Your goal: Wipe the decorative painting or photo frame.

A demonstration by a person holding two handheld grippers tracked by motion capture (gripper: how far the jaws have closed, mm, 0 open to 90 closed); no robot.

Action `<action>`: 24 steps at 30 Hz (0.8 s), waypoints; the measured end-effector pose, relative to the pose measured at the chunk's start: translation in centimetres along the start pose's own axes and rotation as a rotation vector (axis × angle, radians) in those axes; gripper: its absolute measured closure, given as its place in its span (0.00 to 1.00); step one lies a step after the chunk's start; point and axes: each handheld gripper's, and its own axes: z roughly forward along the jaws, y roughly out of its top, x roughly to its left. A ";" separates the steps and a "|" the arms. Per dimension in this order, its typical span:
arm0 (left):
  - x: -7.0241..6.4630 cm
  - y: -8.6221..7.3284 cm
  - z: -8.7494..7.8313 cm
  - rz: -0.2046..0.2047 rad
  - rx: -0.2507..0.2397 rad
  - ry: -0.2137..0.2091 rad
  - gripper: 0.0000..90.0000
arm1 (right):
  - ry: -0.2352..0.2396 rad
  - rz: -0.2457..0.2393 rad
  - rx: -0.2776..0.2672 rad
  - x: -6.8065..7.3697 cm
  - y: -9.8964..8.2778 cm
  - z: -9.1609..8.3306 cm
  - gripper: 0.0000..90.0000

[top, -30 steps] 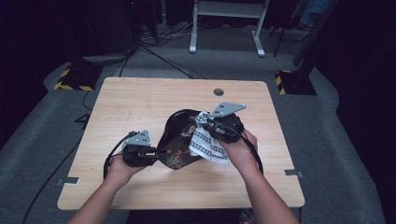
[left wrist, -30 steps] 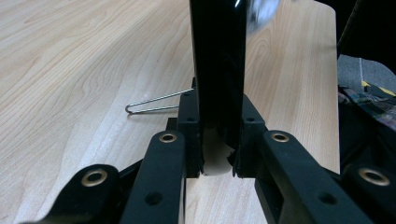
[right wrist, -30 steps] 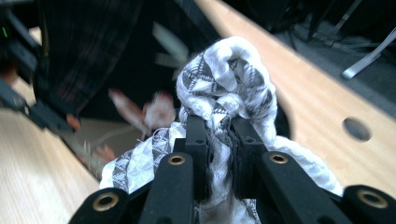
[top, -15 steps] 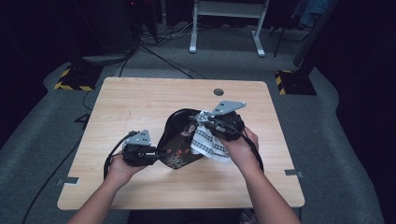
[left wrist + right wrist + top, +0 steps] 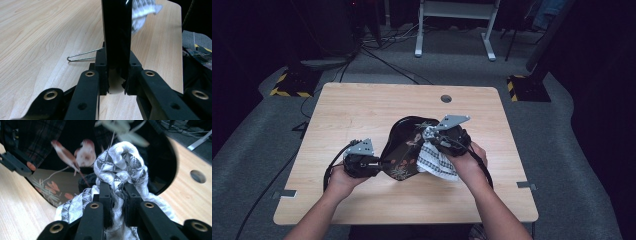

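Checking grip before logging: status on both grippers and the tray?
Left gripper shut on tray edge. Right gripper shut on cloth, cloth against tray face. Wire clip on table, not in the way.

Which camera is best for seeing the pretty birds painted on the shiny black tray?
The right gripper view: the glossy black lacquer tray is close, so its two painted reddish birds look big and clear. The high view shows the whole tray tilted on the wooden table, its pictures tiny. The left gripper view shows its dark edge.
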 end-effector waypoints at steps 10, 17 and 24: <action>0.0 0.0 0.0 0.001 -0.001 -0.003 0.86 | -0.041 0.009 -0.059 -1.1 1.6 -2.0 0.89; 0.1 0.1 0.0 -0.006 0.000 -0.005 0.86 | -0.018 0.004 0.038 -0.7 -0.9 0.6 0.89; 0.1 0.0 0.0 -0.001 0.005 -0.003 0.86 | -0.023 0.014 -0.009 -1.2 0.2 -0.5 0.89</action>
